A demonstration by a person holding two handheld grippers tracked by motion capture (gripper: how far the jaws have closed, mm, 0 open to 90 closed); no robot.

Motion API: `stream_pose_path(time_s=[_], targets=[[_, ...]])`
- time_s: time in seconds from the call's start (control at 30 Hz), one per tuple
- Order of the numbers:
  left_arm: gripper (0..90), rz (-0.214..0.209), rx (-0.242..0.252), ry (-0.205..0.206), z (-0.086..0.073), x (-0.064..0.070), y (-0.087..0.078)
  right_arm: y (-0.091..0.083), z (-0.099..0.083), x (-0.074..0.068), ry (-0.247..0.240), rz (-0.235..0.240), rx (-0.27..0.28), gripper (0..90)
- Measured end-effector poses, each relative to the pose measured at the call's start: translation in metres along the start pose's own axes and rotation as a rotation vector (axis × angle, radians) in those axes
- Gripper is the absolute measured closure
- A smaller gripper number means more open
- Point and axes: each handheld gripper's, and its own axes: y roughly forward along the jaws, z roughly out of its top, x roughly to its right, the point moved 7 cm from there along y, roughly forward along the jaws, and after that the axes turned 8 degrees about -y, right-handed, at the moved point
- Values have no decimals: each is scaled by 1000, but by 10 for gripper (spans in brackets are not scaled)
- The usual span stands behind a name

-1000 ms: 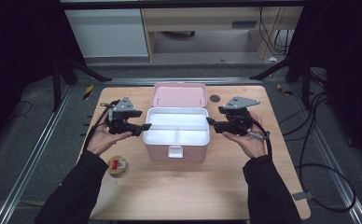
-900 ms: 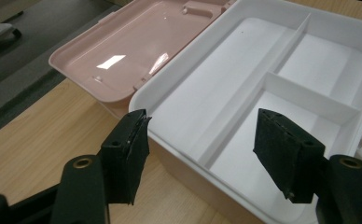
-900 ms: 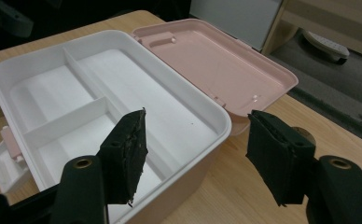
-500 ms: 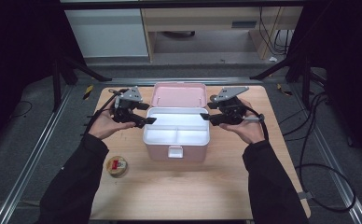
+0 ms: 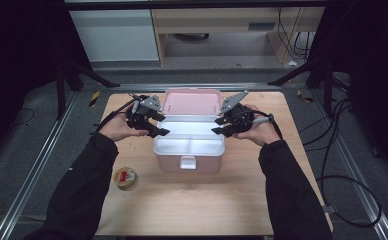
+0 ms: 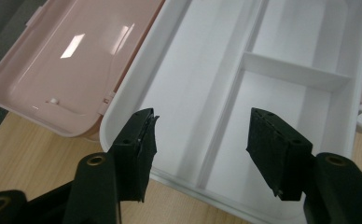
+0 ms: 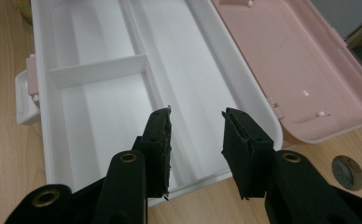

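My left gripper [image 5: 163, 132] has lifted off the table to the white tray's [image 5: 189, 145] left end, jaws spread and holding nothing. At frame centre the tray sits in the open pink box [image 5: 189, 102]. My right gripper [image 5: 219, 131] has risen likewise, spread and empty, so I judge lifting the tray with both comes next.

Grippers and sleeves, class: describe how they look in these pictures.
Each gripper, left gripper and right gripper, is black with two blocky jaws, brass-ringed pivot holes, a grey three-cornered plate on top and a trailing black cable. The person wears long black sleeves.
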Motion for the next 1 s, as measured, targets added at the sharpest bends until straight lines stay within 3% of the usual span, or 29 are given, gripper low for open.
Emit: stream_pose_path(time_s=[0.07,0.3,0.33,0.4,0.47,0.6,0.87,1.0], targets=[[400,5,-33,14,-2,-2,3,4,-1,0,-7,13,-22,627],[468,-9,-62,24,-2,-6,8,15,-5,-3,-29,67,-71,669],[484,-22,-86,39,-5,-5,11,19,-8,-6,-34,88,-91,659],[512,-28,-110,62,-7,-3,14,22,-11,-7,-41,85,-114,658],[548,-52,-126,66,-9,-1,18,23,-12,-7,-41,96,-122,683],[610,-56,-175,92,-14,-1,25,24,-15,-7,-35,125,-134,736],[721,-91,-210,126,-18,2,32,29,-15,-5,-63,142,-158,797],[746,-92,-207,123,-18,1,32,33,-15,-3,-72,153,-167,808]])
